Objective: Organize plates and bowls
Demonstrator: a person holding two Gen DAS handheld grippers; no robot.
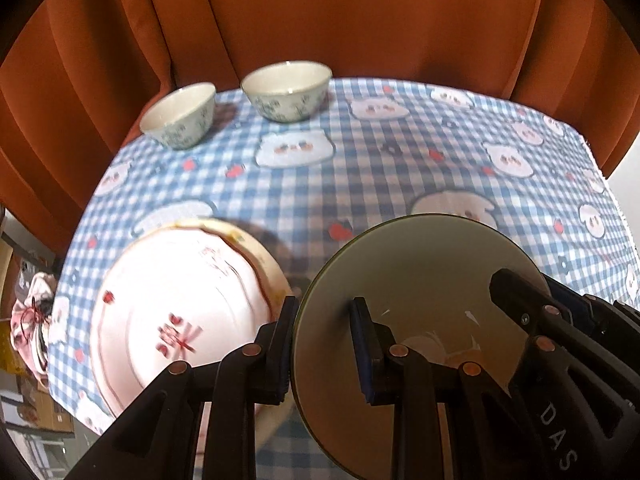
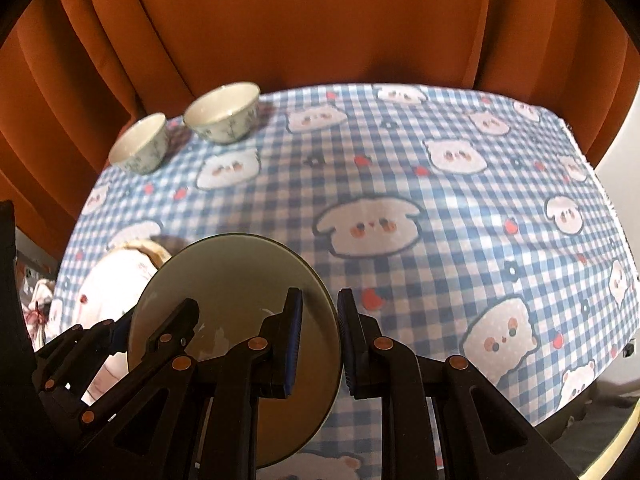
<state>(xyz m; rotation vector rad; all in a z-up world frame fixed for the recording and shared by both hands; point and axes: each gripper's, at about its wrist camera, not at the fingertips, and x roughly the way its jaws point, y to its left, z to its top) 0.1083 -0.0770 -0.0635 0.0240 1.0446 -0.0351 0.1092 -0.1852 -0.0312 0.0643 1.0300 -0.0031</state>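
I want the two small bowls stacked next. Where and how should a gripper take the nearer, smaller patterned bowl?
Take the smaller bowl by its rim, from above, one finger inside its wall and one outside. It stands upright and open, clear of the larger bowl beside it.

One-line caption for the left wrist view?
Both grippers clamp a grey-green plate's rim above a checked tablecloth, beside a white plate.

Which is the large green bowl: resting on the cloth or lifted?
Lifted: both grippers, left and right, pinch the green bowl's rim on opposite sides, tilted above the checked cloth.
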